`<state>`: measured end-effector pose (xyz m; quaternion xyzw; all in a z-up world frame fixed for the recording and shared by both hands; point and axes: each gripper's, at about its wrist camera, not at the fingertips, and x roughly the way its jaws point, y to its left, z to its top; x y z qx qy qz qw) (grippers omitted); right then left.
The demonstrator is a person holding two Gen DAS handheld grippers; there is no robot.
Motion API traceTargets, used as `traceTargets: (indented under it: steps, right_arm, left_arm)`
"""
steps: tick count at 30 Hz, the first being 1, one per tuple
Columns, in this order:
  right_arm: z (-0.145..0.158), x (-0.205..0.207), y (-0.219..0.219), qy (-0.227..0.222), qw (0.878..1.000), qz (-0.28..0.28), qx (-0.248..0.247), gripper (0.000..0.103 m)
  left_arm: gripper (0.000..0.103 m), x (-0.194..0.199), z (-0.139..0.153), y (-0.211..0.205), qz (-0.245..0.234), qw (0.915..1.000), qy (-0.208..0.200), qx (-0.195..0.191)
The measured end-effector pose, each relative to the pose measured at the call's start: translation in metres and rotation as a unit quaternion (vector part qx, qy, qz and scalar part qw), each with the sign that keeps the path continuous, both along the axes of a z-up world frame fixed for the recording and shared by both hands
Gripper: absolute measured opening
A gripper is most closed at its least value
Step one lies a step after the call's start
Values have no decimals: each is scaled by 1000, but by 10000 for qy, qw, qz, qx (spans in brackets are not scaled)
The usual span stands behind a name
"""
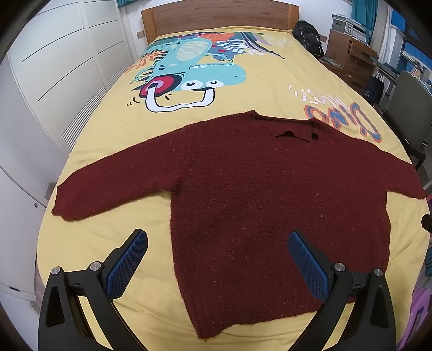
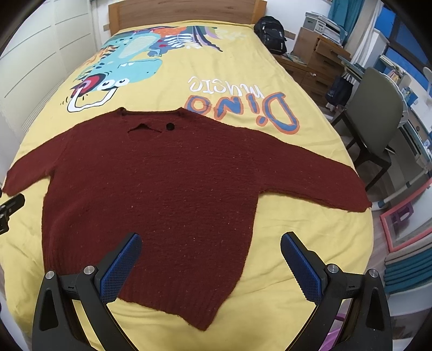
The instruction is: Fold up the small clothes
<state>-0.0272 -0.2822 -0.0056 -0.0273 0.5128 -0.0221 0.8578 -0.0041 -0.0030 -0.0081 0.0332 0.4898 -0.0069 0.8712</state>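
A dark red knitted sweater (image 1: 251,194) (image 2: 162,189) lies flat on the yellow bedspread (image 1: 243,91) (image 2: 243,70), both sleeves spread out sideways, collar toward the headboard, hem nearest me. My left gripper (image 1: 217,247) hovers open over the sweater's lower left part, one blue pad (image 1: 127,262) over the bedspread, the other over the knit. My right gripper (image 2: 210,249) hovers open over the lower right part, holding nothing. The left gripper's edge (image 2: 10,210) shows at the left rim of the right wrist view.
A wooden headboard (image 1: 218,13) stands at the far end. White wardrobe doors (image 1: 54,67) run along the left of the bed. A black backpack (image 2: 271,33), wooden drawers (image 2: 318,59), a grey chair (image 2: 375,118) and a pink-framed item (image 2: 405,226) are on the right.
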Motion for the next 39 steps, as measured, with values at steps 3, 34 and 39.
traceTargets:
  steps: [3,34,39]
  right_arm:
    - [-1,0,-2,1,10000,-13,4,102]
    - [-2,2,-7,66,10000,-41,-31,102]
    - [-2,2,-7,71,10000,-46,-36,102]
  left_arm:
    - [102,1,-1,0,0,10000,12,4]
    - [102,2,-9,-1,-138,9999,101,3]
    - [102,2,-9,0,-135,9999,104,3]
